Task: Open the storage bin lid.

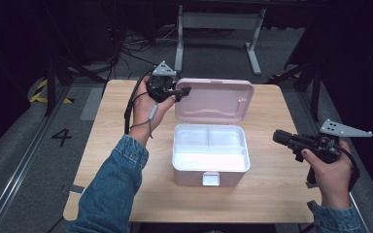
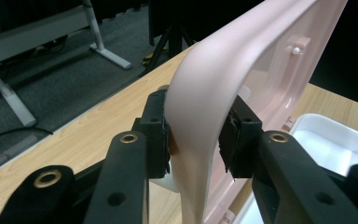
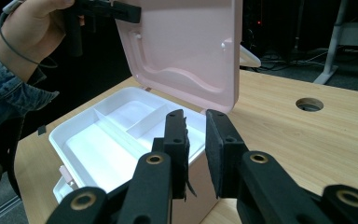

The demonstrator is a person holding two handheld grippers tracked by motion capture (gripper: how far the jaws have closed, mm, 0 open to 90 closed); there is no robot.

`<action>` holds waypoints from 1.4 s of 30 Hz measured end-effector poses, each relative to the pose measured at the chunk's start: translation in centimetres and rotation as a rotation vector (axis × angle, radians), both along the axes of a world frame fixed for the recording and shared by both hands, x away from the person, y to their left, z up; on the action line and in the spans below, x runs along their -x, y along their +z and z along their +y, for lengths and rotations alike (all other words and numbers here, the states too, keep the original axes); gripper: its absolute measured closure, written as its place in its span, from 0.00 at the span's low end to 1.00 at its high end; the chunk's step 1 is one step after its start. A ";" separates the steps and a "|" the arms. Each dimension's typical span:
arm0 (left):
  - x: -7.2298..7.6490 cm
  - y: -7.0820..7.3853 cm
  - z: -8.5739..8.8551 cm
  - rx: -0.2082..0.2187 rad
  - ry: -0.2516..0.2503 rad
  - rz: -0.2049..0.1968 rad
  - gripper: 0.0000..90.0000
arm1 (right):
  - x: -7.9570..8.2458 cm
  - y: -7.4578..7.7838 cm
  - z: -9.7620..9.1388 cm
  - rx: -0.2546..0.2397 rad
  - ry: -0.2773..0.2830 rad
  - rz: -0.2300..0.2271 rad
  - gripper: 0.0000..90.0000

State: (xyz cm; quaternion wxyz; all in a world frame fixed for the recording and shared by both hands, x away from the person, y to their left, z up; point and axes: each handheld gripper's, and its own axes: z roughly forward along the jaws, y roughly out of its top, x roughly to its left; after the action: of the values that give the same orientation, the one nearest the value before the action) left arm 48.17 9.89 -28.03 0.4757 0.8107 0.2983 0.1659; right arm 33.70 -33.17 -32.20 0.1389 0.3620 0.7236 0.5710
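Observation:
A pink box with a white divided tray inside stands open in the middle of the wooden table. Its lid stands upright at the back. My left gripper is shut on the lid's upper left corner. In the left gripper view the lid's curved edge runs between the two pads. My right gripper hovers right of the box and points at it. Its jaws stand narrowly open with nothing between them, just above the box's near wall. The lid and tray lie beyond.
A white latch sits on the box's front wall. The table has bare wood on both sides of the box and a round hole near its far edge. A grey desk frame stands on the floor behind.

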 end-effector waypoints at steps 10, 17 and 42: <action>-2.1 -0.8 -0.2 0.027 0.039 0.038 0.71 | -0.4 -0.3 -0.4 -0.005 -0.004 0.010 0.87; -3.2 -1.4 -0.4 0.052 0.087 0.077 0.68 | -0.6 -0.5 -0.4 -0.008 -0.003 0.024 0.86; -6.4 -3.7 -1.0 0.013 0.171 0.159 0.63 | -1.0 -0.9 -0.4 -0.015 -0.004 0.036 0.82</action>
State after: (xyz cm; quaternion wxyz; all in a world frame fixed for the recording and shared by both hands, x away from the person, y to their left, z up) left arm 54.54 8.91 -31.71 0.4396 0.7899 0.4044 0.1391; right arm 34.69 -33.59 -33.07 0.1243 0.3747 0.7211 0.5693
